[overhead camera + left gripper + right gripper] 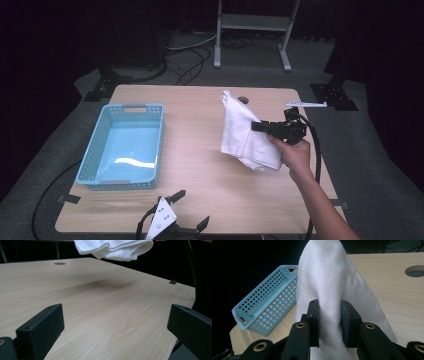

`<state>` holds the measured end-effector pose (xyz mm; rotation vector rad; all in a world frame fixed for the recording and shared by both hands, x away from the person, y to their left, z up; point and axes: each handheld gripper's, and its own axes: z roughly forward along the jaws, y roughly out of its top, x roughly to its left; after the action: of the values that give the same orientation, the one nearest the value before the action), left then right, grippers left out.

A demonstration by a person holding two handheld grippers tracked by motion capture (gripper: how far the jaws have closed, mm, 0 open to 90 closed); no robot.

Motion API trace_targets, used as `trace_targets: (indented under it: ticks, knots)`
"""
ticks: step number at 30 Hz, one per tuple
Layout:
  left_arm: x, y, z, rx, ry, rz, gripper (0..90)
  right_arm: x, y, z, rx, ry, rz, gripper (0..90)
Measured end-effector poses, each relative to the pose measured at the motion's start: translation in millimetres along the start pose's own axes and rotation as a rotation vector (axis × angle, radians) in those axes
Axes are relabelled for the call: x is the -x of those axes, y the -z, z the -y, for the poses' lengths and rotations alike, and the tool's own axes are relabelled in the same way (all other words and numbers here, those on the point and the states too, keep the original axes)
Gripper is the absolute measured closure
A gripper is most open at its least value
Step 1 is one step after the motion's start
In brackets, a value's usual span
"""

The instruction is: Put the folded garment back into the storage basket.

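A white cloth (243, 134) hangs above the right half of the wooden table (200, 150), lifted off its surface. My right gripper (257, 126) is shut on the cloth; in the right gripper view its two black pads (314, 317) pinch a fold of the white cloth (329, 290), which drapes over and past them. My left gripper (192, 210) lies at the table's front edge with its jaws wide apart and nothing between them. In the left gripper view the cloth's lower edge (115, 248) hangs above the table, casting a shadow on the wood.
A light blue perforated basket (87, 160) stands on the left of the table, seen also as the basket (265, 302) in the right gripper view. A round cable hole (243, 100) sits near the far edge. A white metal stand (250, 30) is beyond the table.
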<state>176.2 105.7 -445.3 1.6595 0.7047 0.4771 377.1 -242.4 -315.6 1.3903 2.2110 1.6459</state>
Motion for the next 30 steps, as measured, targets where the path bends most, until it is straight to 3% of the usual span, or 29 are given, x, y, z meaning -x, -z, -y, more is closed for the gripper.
trace_targets:
  ticks: [30]
  knots:
    - [-0.1, 1.3, -0.4, 0.005, 0.006, 0.003, 0.6, -35.4, -28.3, -24.7, -0.010, 0.014, -0.088, 72.1]
